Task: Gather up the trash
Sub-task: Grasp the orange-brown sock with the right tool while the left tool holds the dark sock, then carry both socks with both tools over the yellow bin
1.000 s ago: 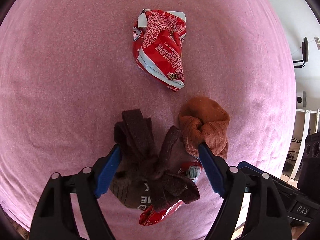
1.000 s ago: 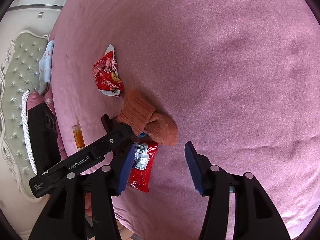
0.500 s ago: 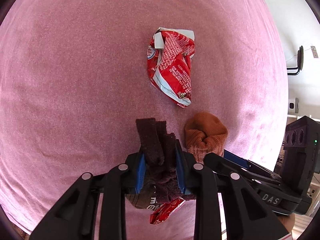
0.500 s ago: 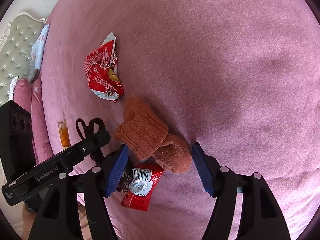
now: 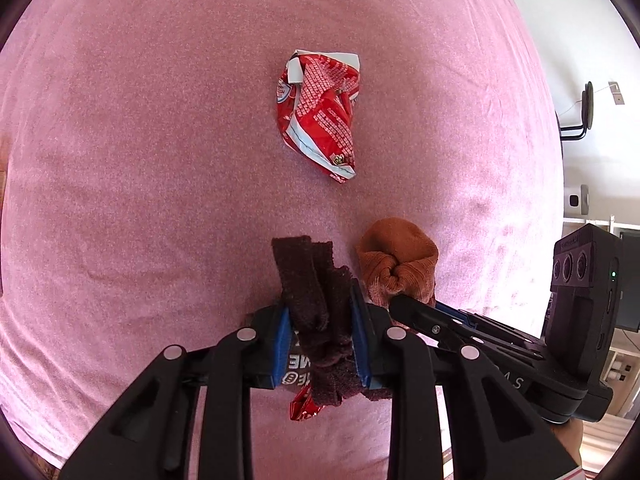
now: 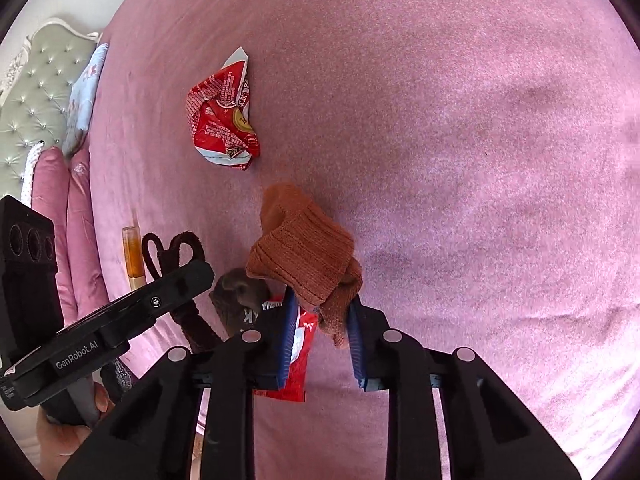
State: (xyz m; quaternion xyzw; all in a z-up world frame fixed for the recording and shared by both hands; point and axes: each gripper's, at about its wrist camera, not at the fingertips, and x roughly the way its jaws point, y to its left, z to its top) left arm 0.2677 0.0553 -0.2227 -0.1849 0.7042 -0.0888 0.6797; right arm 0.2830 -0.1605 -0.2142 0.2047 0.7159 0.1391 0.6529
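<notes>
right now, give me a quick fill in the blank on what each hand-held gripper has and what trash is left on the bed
The left hand-held gripper is shut on the dark ____ sock.
The right hand-held gripper is shut on the ____ sock.
The crumpled red wrapper lies on the ____ bedspread, apart from both socks.

Missing words: brown; orange; pink

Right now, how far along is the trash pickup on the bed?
Nothing looks collected yet. In hand: the left gripper is shut on the dark brown sock and the right gripper on the orange sock, both socks, not trash. Left: the crumpled red wrapper lies untouched on the pink bedspread, and a smaller red wrapper sits under the socks.
</notes>
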